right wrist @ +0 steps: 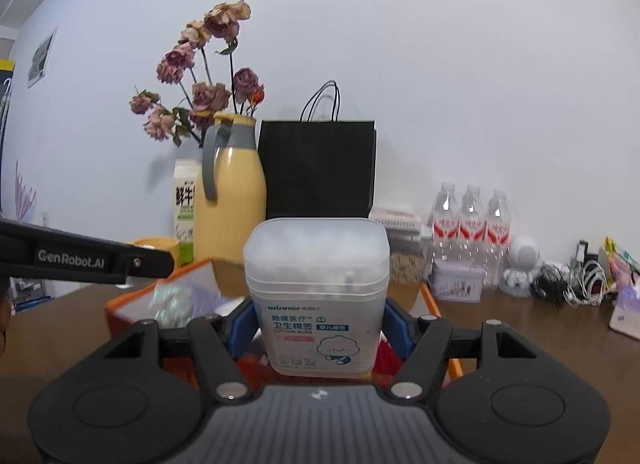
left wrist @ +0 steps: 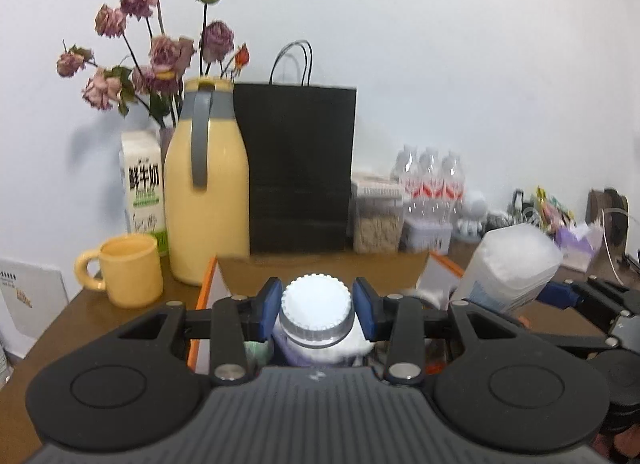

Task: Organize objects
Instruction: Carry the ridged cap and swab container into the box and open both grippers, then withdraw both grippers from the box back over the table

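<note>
The left gripper (left wrist: 316,306) clamps a white-capped bottle (left wrist: 316,304); the right gripper (right wrist: 316,330), half open, grips a cotton-bud box (right wrist: 318,292). Both are above an orange-edged box (left wrist: 206,292) on the tabletop (left wrist: 120,316).

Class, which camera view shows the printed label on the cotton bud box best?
The right wrist view: the cotton bud box faces the camera, label readable. The left wrist view shows it tilted at the right edge, its label mostly hidden.

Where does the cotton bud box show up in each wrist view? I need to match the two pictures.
Left wrist view: cotton bud box at the right edge, tilted, held by the right gripper.
Right wrist view: the box is dead centre, upright between the blue pads.
Shared landmark: the black paper bag against the wall.
</note>
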Action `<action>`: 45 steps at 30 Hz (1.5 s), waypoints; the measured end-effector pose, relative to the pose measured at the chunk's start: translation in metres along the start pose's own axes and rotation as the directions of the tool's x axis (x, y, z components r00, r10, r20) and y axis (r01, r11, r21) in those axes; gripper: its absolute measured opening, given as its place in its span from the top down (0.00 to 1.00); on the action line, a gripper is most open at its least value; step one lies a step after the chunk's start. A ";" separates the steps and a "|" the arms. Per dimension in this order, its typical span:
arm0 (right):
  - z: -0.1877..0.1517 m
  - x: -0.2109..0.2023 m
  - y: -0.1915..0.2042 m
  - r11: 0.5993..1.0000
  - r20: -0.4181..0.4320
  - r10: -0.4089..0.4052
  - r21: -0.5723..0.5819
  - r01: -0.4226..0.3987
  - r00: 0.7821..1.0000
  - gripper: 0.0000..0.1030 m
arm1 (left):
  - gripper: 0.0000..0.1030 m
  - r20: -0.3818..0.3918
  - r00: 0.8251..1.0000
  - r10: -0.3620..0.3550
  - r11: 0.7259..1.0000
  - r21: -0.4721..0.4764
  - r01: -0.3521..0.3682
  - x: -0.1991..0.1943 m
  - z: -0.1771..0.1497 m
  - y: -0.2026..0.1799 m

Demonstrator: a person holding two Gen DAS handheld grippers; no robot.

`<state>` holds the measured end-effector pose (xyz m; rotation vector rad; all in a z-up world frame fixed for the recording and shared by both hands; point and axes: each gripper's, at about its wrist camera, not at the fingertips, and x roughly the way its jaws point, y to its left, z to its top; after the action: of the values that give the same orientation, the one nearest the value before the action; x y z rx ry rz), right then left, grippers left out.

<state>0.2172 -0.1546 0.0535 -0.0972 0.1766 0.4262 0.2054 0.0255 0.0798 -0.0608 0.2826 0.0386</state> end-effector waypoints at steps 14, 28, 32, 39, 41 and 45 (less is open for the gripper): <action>0.033 0.113 -0.002 0.999 -0.086 0.009 0.044 -0.005 0.996 0.37 | 0.61 -0.039 0.998 0.046 0.995 -0.088 -0.050 0.085 0.024 0.023; 0.025 0.156 -0.018 0.996 -0.229 0.005 0.085 0.015 0.973 0.08 | 0.00 -0.109 0.991 0.077 0.994 -0.074 -0.085 0.119 0.016 0.036; 0.026 0.150 -0.022 0.995 -0.231 -0.006 0.092 0.028 0.973 0.00 | 0.00 -0.111 0.990 0.083 0.993 -0.075 -0.091 0.118 0.016 0.036; 0.025 0.139 -0.023 0.996 -0.224 0.000 0.086 0.019 0.975 0.00 | 0.00 -0.109 0.990 0.085 0.993 -0.076 -0.093 0.114 0.017 0.035; 0.026 0.136 -0.023 0.996 -0.220 0.000 0.084 0.018 0.976 0.00 | 0.00 -0.103 0.991 0.084 0.993 -0.074 -0.092 0.111 0.017 0.033; 0.027 0.127 -0.024 0.997 -0.206 -0.002 0.080 0.019 0.979 0.00 | 0.00 -0.086 0.993 0.083 0.993 -0.073 -0.089 0.103 0.019 0.032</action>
<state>0.3453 -0.1213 0.0576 -0.0617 0.3966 0.3972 0.3078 0.0613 0.0676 -0.1263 0.3666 0.1327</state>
